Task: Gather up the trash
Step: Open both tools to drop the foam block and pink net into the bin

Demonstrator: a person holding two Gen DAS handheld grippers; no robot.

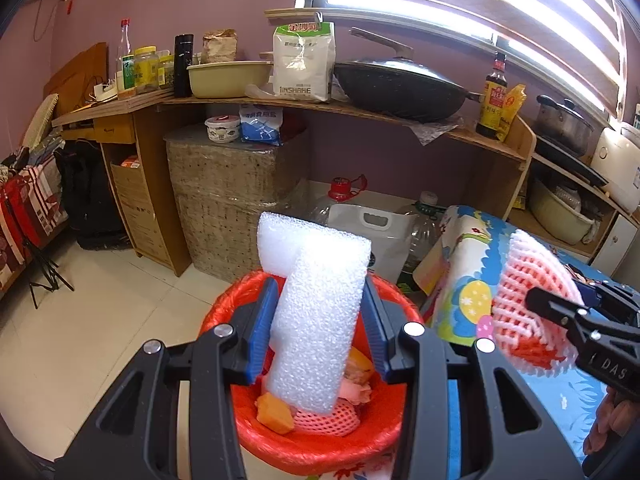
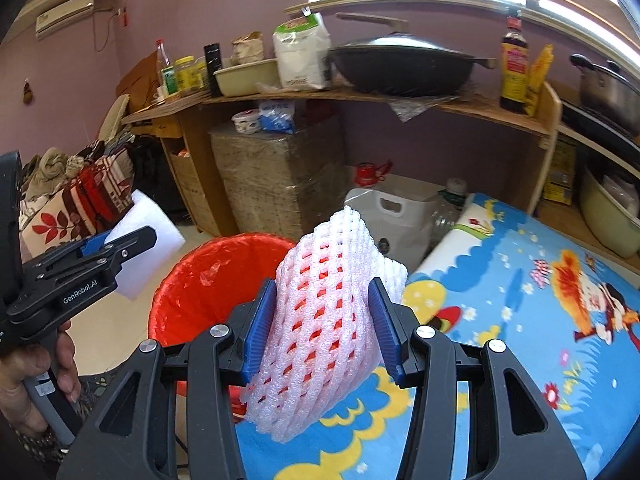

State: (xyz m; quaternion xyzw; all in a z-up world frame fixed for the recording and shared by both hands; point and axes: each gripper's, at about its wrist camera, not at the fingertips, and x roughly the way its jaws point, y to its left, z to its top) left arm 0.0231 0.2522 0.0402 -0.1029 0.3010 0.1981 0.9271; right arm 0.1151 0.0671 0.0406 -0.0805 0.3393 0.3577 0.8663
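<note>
My left gripper is shut on a white foam block, held upright right over the red-lined trash bin. Inside the bin lie orange scraps and a pink foam net. My right gripper is shut on a white-and-pink foam fruit net, above the edge of the cartoon-printed table cover, just right of the bin. In the left wrist view that net and the right gripper show at the right. The left gripper with its foam block appears at the left of the right wrist view.
Behind the bin stand a white plastic container, clear bottles and a wrapped box. A wooden shelf above carries a wok, flour bag and bottles. A person's hand holds the left gripper's handle.
</note>
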